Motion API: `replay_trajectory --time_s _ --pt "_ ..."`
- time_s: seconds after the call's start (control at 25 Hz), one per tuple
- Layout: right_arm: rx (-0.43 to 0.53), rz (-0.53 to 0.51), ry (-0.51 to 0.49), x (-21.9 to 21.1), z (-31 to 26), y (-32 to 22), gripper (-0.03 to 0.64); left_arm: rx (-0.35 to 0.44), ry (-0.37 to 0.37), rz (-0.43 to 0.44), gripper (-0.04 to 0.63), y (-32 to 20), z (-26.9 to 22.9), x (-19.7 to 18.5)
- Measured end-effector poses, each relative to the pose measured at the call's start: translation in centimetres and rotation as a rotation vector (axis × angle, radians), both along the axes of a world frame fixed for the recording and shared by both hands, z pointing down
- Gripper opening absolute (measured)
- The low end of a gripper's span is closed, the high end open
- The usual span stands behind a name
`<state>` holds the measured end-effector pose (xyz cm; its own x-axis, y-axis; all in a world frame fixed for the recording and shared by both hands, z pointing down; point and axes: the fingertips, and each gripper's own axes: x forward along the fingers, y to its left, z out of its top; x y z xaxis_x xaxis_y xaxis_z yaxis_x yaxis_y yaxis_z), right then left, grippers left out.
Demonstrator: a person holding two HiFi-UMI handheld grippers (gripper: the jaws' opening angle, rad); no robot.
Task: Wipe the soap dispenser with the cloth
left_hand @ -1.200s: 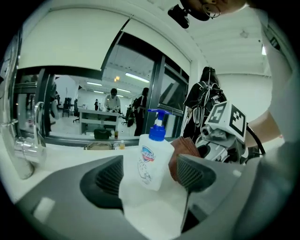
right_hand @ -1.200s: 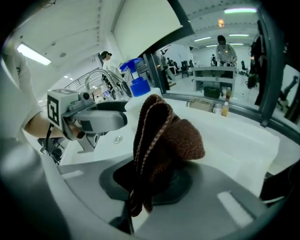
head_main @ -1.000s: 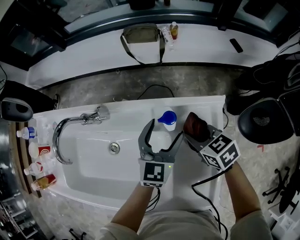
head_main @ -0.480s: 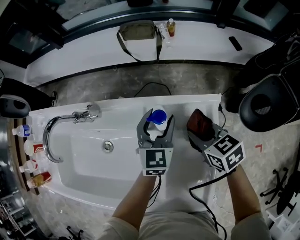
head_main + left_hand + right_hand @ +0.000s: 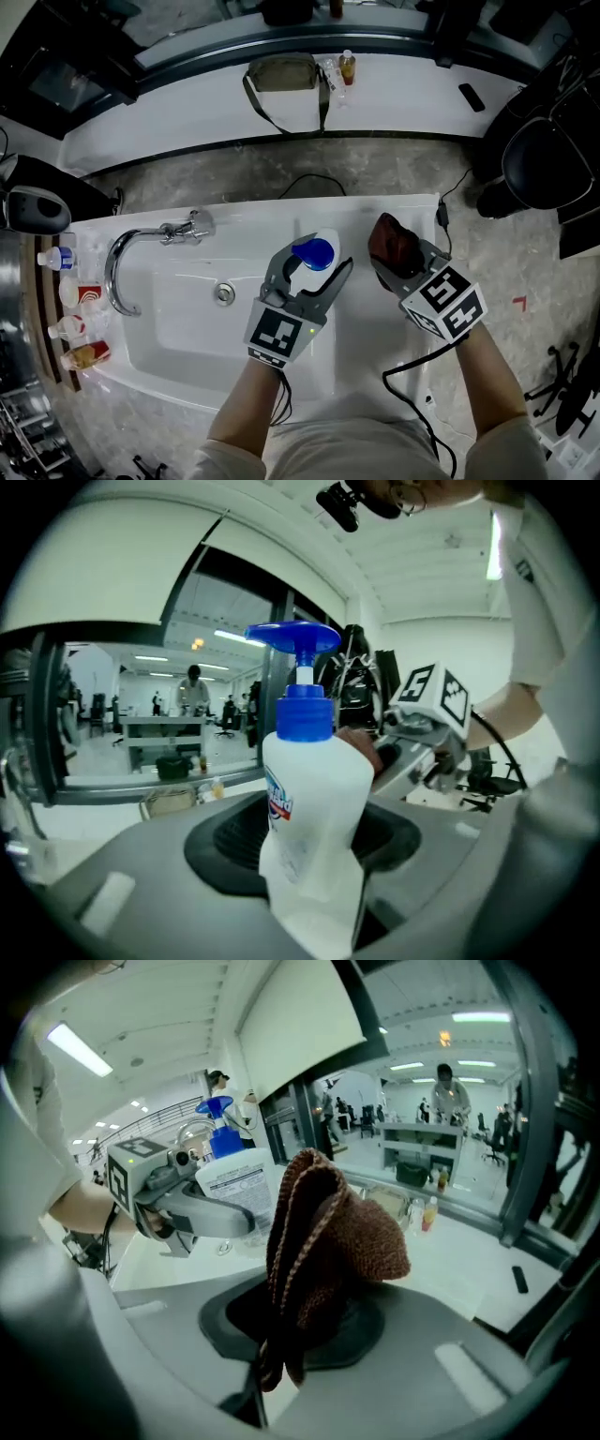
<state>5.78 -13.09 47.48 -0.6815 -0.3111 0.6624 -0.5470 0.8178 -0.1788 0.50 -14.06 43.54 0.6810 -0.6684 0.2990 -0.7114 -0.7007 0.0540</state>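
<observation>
As the left gripper (image 5: 312,267) clamps the likely slippery soap dispenser (image 5: 314,799) mid-body, the right gripper (image 5: 401,262) beside it pinches the limp cloth (image 5: 323,1241).

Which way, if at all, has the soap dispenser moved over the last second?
Yes. Measured against the sink drain, the soap dispenser has shifted slightly toward the faucet and is now clamped in the left gripper.

Open basin (image 5: 187,330) left of soap dispenser (image 5: 314,253); faucet (image 5: 173,232) at far edge.
</observation>
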Motion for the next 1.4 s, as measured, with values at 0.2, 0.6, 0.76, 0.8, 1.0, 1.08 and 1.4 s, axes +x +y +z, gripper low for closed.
replay_trajectory --time_s 0.2,0.6,0.76,0.8,1.0,1.08,1.4 --pt "0.281 -0.269 0.029 -3.1 -7.0 0.6 0.078 0.022 -0.020 0.323 0.236 4.6 -5.2 1.9" --pt "0.366 -0.546 0.015 -4.6 -11.3 6.1 0.077 0.016 -0.095 0.481 0.236 9.1 -9.3 1.4" --pt "0.328 -0.482 -0.061 -4.9 -12.3 7.4 0.078 0.008 0.006 0.444 0.235 10.0 -11.5 0.8" --pt "0.333 -0.476 -0.056 -4.9 -12.2 7.6 0.078 0.004 0.036 0.439 0.235 10.1 -12.2 0.7" --pt "0.302 -0.446 -0.054 -4.5 -10.3 8.6 0.078 -0.029 0.168 0.409 0.235 10.0 -15.0 0.1" --pt "0.263 -0.423 -0.096 -4.9 -9.8 9.4 0.078 -0.028 0.240 0.397 0.235 10.0 -16.1 -0.1" --pt "0.160 -0.274 -0.262 -7.3 -10.7 10.5 0.078 0.028 0.197 0.359 0.233 9.7 -16.9 0.0"
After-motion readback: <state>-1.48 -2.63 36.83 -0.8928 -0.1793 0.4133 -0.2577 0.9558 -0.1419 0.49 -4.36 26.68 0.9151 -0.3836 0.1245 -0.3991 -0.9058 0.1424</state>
